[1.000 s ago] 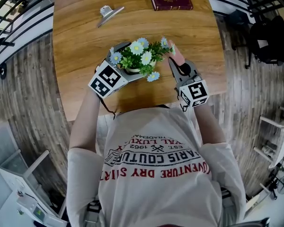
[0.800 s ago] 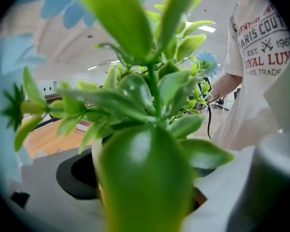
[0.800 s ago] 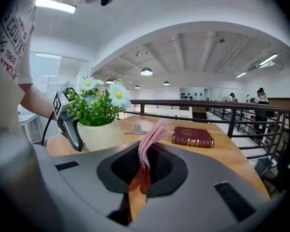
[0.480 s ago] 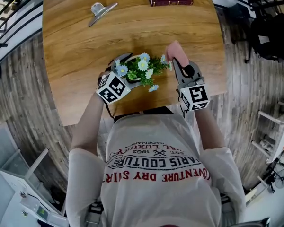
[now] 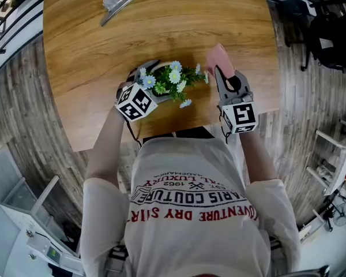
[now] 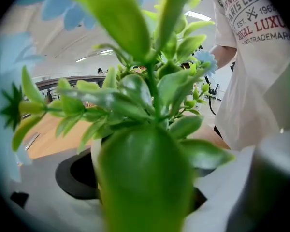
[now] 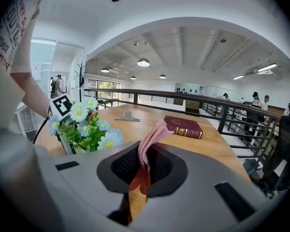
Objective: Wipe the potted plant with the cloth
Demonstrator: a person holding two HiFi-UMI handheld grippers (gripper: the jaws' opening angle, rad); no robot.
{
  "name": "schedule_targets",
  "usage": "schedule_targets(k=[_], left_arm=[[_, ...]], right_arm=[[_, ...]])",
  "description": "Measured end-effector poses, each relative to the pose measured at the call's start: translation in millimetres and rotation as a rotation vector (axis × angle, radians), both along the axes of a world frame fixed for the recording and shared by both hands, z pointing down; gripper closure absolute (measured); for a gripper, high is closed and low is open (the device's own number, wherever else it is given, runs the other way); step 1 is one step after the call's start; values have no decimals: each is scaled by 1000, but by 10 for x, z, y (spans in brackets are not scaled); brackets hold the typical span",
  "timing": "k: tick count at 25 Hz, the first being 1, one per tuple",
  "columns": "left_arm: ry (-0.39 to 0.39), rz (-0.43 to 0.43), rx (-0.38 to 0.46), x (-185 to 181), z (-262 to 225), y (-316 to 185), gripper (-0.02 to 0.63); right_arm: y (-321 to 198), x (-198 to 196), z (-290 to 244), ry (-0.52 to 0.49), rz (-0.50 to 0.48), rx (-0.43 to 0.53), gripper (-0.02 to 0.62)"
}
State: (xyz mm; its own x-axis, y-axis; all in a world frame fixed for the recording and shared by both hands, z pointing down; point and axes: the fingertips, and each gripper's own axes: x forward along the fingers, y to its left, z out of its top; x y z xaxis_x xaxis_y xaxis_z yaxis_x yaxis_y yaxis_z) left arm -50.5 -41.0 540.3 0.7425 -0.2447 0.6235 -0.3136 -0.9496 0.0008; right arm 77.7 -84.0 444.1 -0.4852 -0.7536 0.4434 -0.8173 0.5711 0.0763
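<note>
Two fingers pinch cloth; two clamp potted plant.

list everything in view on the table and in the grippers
table: one, brown wood, under everything
potted plant: one, green leaves with blue and white flowers, near edge of the table
cloth: one, pink, just right of the plant
book: one, dark red, far edge of the table
metal clip: one, silver, far left of the table
left gripper: one, grey, fingers closed on the potted plant
right gripper: one, grey, fingers clamped on the cloth
</note>
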Motion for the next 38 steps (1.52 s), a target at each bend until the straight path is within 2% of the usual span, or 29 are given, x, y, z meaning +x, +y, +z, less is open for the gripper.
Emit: schedule_targets(k=[3,6,12,15,21,22,24,26,28,32,38], left_arm=[[2,-18,-6,-49,35,-11,83],[2,-72,38,-108,8,-49,83],[82,-184,57,-317,-277,-35,83],[114,-262,111,-469,-570,-1,83],[238,-466,251,-743,-1480,-4,89],[249,-517,269,-813,-1610,-9,118],[268,-634,323,-976,-1845,-45,424],[260,-698,356,-1072,-2000,-72,462],[254,-731,376,-1121,-2142,-64,552],[252,-789,414,-1238,-2394,-23,584],[218,-811,456,-1366,-2585,42,588]], right_arm=[[24,-5,19,11,-8,-7,557],[44,-9,0,17,-11,-4,557],[99,-122,-182,18,-16,37,557],[144,-226,-352,25,-27,71,557],[208,-470,-745,11,-65,170,557],[208,-506,-801,1,-65,181,557],[198,-567,-912,-16,-69,201,557],[176,-621,-1025,-39,-78,220,557],[172,-675,-1139,-64,-92,241,557],[173,-802,-1346,-97,-118,280,557],[148,-944,-1572,-121,-166,333,557]])
